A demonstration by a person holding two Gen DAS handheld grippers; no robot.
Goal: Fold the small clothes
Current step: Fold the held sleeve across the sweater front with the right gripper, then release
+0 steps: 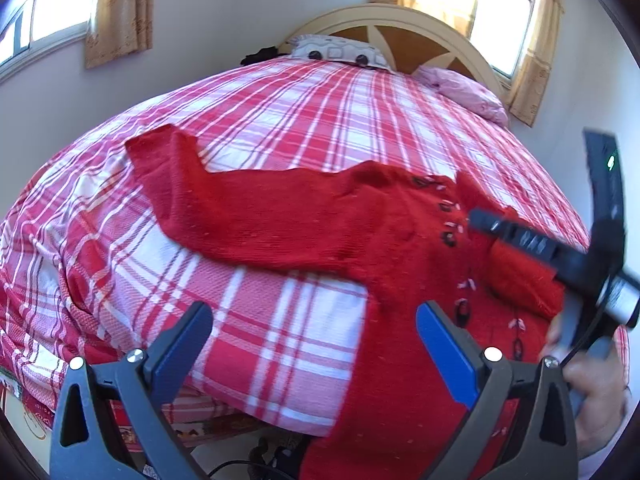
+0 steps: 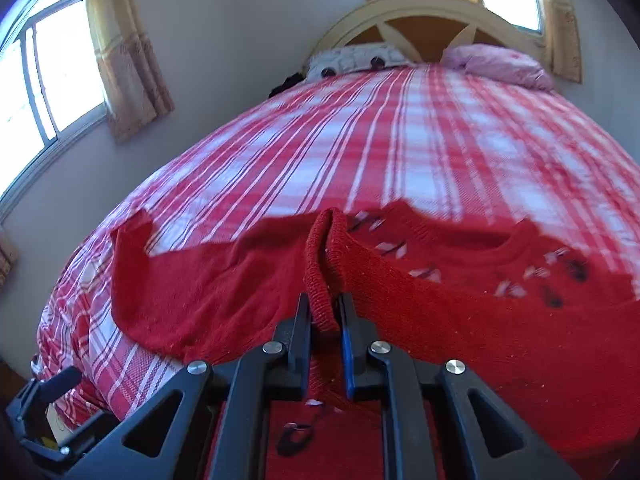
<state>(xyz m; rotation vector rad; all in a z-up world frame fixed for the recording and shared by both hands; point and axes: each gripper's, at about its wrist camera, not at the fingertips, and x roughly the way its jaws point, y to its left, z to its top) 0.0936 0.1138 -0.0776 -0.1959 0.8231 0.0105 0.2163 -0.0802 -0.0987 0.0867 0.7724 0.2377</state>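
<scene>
On the left, a window [image 2: 44, 80] with a tan curtain [image 2: 128, 52] lets light onto the pale wall. Below it spreads the bed, covered by a red-and-white plaid bedspread [image 1: 304, 104] that reaches back to two pillows, a patterned one [image 1: 340, 52] and a pink one [image 1: 468, 94], under an arched headboard [image 1: 400, 24].

The red knit sweater [image 1: 304, 224] lies across the near part of the bedspread, its left sleeve [image 1: 160, 160] stretched flat toward the left and its lower body hanging over the bed's near edge. A line of small black and pale pink motifs runs down its front.

The left gripper [image 1: 316, 344] hovers over the near edge of the bed with its blue-padded fingers [image 1: 448, 356] spread wide and released, nothing between them; the left finger is over the bedspread, the right one over the sweater's body.

Farther right, the right gripper [image 2: 325, 312] is clenched on the ribbed cuff [image 2: 320, 264] of the sweater's right sleeve, which stands up as a narrow fold between the fingers, lifted above the sweater's chest. In the left wrist view this gripper appears blurred at the right edge, a hand [image 1: 596, 396] wrapped around its handle, with the bunched sleeve beneath it.
</scene>
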